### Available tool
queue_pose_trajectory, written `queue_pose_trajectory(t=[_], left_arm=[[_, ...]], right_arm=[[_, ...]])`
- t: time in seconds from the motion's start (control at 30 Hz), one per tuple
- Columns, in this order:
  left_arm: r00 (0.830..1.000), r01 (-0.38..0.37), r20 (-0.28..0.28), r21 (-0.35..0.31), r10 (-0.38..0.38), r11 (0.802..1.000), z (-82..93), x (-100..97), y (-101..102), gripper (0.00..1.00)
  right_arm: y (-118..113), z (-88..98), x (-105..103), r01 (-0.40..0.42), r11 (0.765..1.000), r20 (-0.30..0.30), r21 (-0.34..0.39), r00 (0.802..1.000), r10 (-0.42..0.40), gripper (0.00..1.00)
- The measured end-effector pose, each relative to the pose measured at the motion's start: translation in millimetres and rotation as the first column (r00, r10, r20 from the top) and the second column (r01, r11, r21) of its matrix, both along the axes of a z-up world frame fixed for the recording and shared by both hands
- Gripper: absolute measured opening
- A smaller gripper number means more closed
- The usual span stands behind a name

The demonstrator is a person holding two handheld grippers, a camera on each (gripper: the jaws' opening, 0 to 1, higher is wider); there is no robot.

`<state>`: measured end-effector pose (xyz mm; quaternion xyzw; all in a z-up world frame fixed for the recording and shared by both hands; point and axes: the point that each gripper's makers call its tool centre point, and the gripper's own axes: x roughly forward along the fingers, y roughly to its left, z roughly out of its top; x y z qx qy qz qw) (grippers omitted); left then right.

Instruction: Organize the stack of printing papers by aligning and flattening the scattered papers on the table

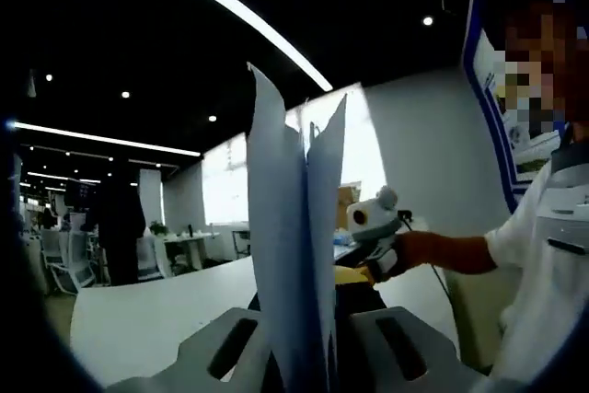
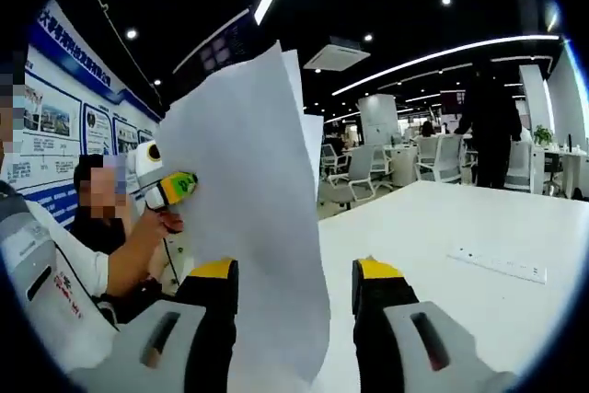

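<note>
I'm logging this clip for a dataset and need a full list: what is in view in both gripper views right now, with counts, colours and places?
Printing papers: several sheets, white, held upright between both grippers; seen edge-on in the left gripper view.
Table: one, white, under and beyond the papers.
Power strip: one, white, flat on the table, right gripper view.
Office chairs: several, pale, past the table's far edge.
Wall poster: one, blue and white, left side of the right gripper view.
Ceiling light strips: several, white.
Person's sleeve: white.
Left gripper: grey jaws closed on the papers.
Right gripper: yellow-tipped jaws apart, papers between them.
</note>
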<state>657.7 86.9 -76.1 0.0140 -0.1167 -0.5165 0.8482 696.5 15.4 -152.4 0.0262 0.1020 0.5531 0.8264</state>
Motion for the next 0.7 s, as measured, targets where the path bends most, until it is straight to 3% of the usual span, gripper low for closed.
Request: queue_pose_trajectory(t=[0.2, 0.33, 0.43, 0.53, 0.7], left_arm=[[0.989, 0.146, 0.018, -0.057, -0.145, 0.988, 18.7, -13.6, -27.2, 0.06], [0.984, 0.179, 0.003, -0.081, -0.180, 0.980, 23.6, -10.8, -31.3, 0.06], [0.969, 0.240, -0.035, -0.117, -0.245, 0.964, 24.3, -12.5, -36.2, 0.06], [0.965, 0.249, -0.058, -0.126, -0.258, 0.960, 20.9, -7.1, -38.6, 0.06], [0.964, 0.245, -0.071, -0.133, -0.255, 0.960, 19.3, 0.1, -36.9, 0.06]], right_arm=[[-10.9, 18.2, -5.3, -0.019, 0.998, 0.063, 0.065, 0.998, 0.015, 0.55], [-14.6, 26.9, -14.5, -0.084, 0.991, 0.080, 0.108, 0.994, 0.076, 0.51], [-16.9, 31.8, -23.0, -0.139, 0.982, 0.103, 0.128, 0.987, 0.126, 0.43], [-16.2, 37.6, -33.5, -0.220, 0.964, 0.139, 0.147, 0.970, 0.200, 0.22], [-15.6, 39.3, -43.7, -0.290, 0.940, 0.113, 0.180, 0.955, 0.273, 0.03]])
